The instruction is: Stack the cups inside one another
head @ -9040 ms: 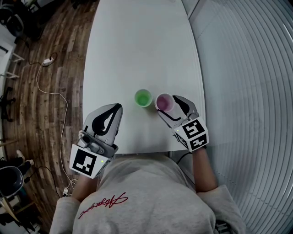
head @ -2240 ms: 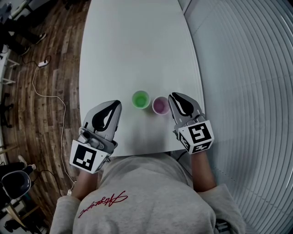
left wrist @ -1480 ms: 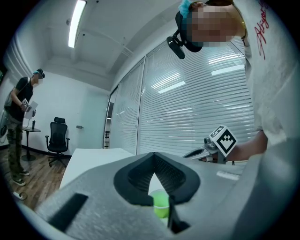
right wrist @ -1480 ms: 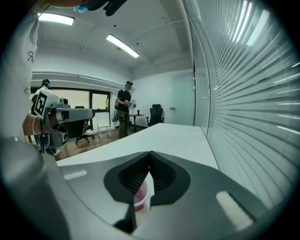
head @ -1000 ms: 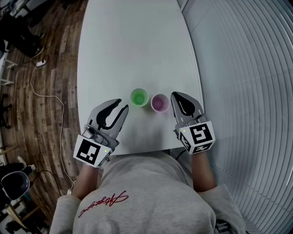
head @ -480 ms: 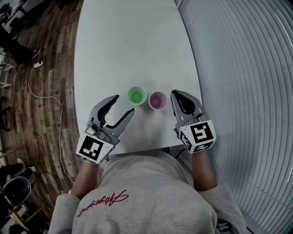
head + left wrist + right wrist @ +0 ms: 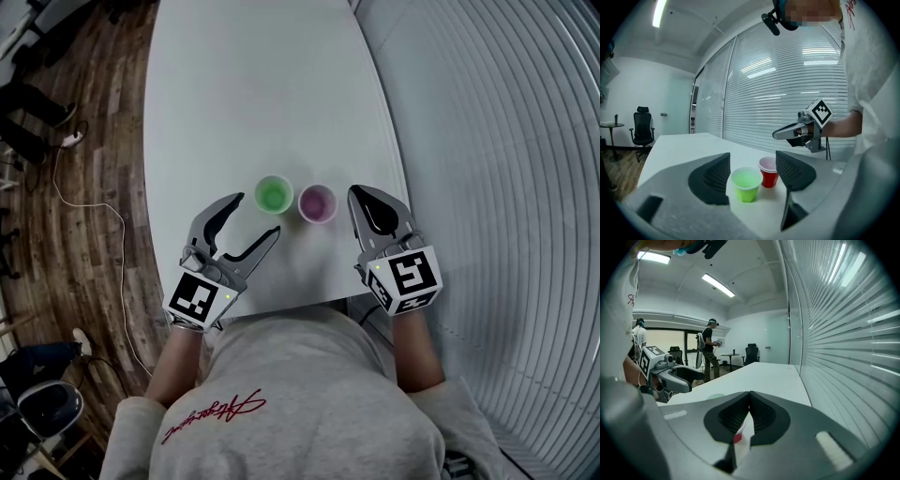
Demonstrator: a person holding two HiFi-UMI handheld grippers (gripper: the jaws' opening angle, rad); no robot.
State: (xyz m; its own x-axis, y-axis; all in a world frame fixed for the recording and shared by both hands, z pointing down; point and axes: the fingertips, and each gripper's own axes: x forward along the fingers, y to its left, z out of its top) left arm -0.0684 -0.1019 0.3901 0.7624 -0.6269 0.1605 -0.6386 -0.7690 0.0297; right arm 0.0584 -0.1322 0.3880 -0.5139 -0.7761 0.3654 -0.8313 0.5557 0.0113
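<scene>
A green cup point(image 7: 273, 195) and a red cup with a pale inside point(image 7: 317, 203) stand upright side by side on the white table point(image 7: 262, 84). My left gripper point(image 7: 254, 217) is open; its jaws have just been opening, with nothing between them. The green cup point(image 7: 746, 184) stands just ahead of its fingertips, with the red cup point(image 7: 768, 171) behind it to the right. My right gripper point(image 7: 356, 195) is shut and empty, just right of the red cup. In the right gripper view the red cup point(image 7: 737, 437) shows only as a sliver under the closed jaws.
The table's near edge point(image 7: 281, 309) runs just behind both grippers, against the person's body. Window blinds point(image 7: 497, 187) line the right side and a wooden floor point(image 7: 75, 187) the left. People and office chairs point(image 7: 751, 352) stand far off.
The left gripper's jaws have spread wide and it has shifted toward the green cup. The right gripper and both cups have stayed in place.
</scene>
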